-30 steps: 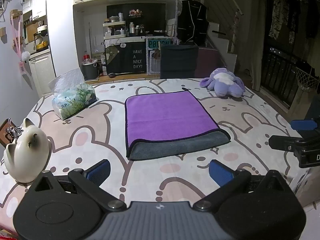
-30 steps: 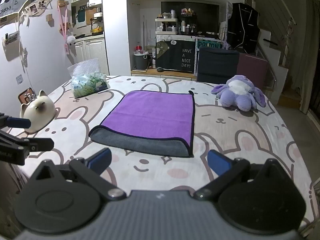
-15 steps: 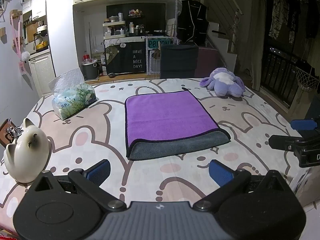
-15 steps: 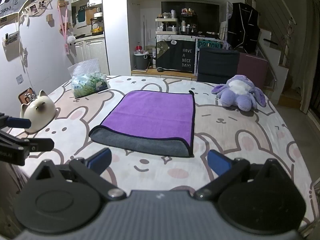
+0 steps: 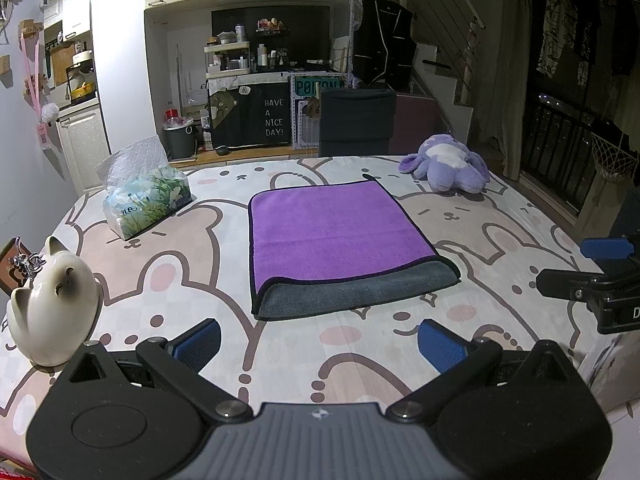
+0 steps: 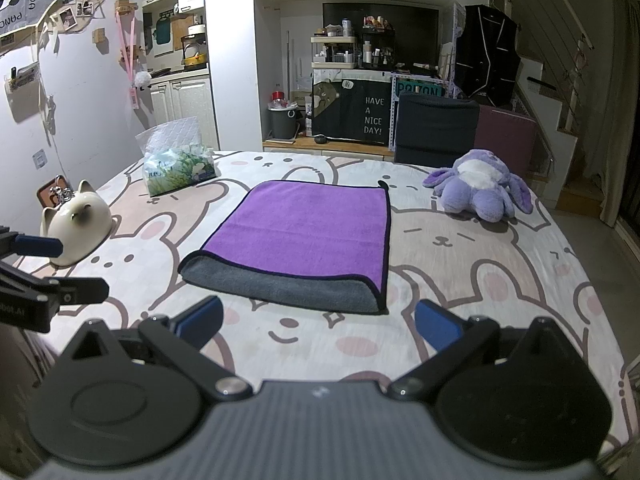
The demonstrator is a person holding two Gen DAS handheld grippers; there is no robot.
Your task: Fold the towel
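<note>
A purple towel (image 5: pixel 332 232) with a grey underside lies folded on the bunny-print table, its grey fold edge toward me; it also shows in the right wrist view (image 6: pixel 308 232). My left gripper (image 5: pixel 320 344) is open and empty, held back from the towel's near edge. My right gripper (image 6: pixel 318 326) is open and empty, just short of the grey edge. Each gripper shows at the side of the other's view: the right one (image 5: pixel 592 276) and the left one (image 6: pixel 48 264).
A white cat figurine (image 5: pixel 52 308) stands near left. A tissue pack (image 5: pixel 144 200) lies at the far left. A purple plush toy (image 5: pixel 448 168) sits at the far right. A dark chair (image 5: pixel 356 120) stands behind the table (image 5: pixel 520 240).
</note>
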